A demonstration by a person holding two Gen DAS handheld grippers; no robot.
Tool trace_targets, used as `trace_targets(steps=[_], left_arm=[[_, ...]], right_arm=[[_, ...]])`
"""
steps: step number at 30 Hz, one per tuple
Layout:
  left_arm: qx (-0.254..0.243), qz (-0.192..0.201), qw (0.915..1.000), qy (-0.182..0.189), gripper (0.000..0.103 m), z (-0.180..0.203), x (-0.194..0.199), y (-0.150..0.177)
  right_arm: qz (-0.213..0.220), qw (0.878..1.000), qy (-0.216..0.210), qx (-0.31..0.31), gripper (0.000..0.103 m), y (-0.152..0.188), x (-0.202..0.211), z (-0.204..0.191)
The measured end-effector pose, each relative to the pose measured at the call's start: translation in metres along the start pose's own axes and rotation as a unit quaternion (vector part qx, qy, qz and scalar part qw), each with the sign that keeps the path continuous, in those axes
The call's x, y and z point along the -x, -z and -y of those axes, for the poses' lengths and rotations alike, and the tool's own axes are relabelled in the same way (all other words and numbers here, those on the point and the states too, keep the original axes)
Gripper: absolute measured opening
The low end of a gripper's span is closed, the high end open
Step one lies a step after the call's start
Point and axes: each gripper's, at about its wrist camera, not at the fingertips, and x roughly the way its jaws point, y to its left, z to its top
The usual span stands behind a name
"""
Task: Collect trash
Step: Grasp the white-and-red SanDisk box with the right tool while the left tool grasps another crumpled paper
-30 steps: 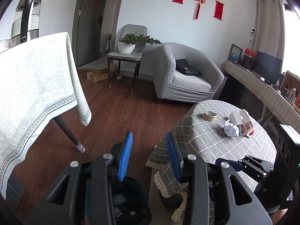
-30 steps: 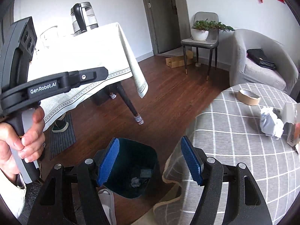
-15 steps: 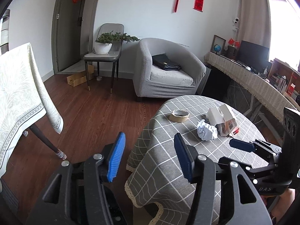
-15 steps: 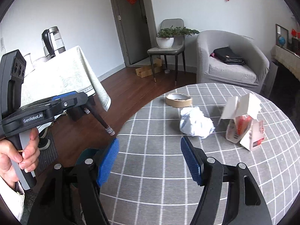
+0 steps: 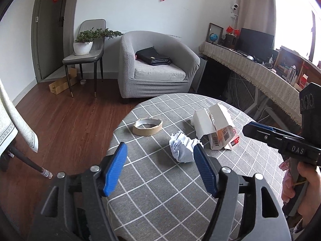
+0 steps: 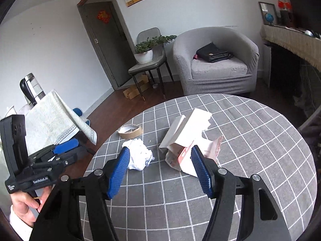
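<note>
Left wrist view: our left gripper (image 5: 160, 168) has just been opening; its jaws stand wide and empty above the round table (image 5: 160, 206). The crumpled paper (image 5: 183, 148) lies just beyond, beside the torn carton (image 5: 215, 128) and the tape roll (image 5: 147, 127).

Right wrist view: our right gripper (image 6: 160, 172) has just been closing slightly, jaws apart; the carton (image 6: 186, 140) appears untouched.

Bright, sharp daylight; window (image 5: 313, 36) glare at right, perhaps overexposed; fisheye edges bend, darken.
</note>
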Motion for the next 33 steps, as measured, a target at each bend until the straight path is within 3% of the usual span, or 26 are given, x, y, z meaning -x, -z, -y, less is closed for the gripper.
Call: trace_targets(steps=[5, 13, 15, 24, 33], left_arm=[[-0.007, -0.023, 0.9997, 0.001, 0.077, 0.009, -0.028, -0.004], [0.0, -0.047, 0.9986, 0.023, 0.077, 0.021, -0.056, 0.0], [0.003, -0.053, 0.9984, 0.021, 0.077, 0.023, -0.061, 0.0], [0.02, -0.063, 0.9974, 0.03, 0.077, 0.023, -0.076, -0.006], [0.038, -0.086, 0.995, 0.034, 0.077, 0.02, -0.097, -0.004]], right_arm=[[0.001, 0.996, -0.048, -0.078, 0.049, -0.016, -0.016, 0.036], [0.013, 0.972, -0.106, -0.208, 0.042, -0.016, -0.034, 0.084], [0.007, 0.969, -0.101, -0.223, 0.042, -0.012, -0.04, 0.09], [0.009, 0.967, -0.119, -0.226, 0.037, -0.015, -0.053, 0.088], [0.025, 0.968, -0.14, -0.206, 0.014, -0.022, -0.059, 0.079]])
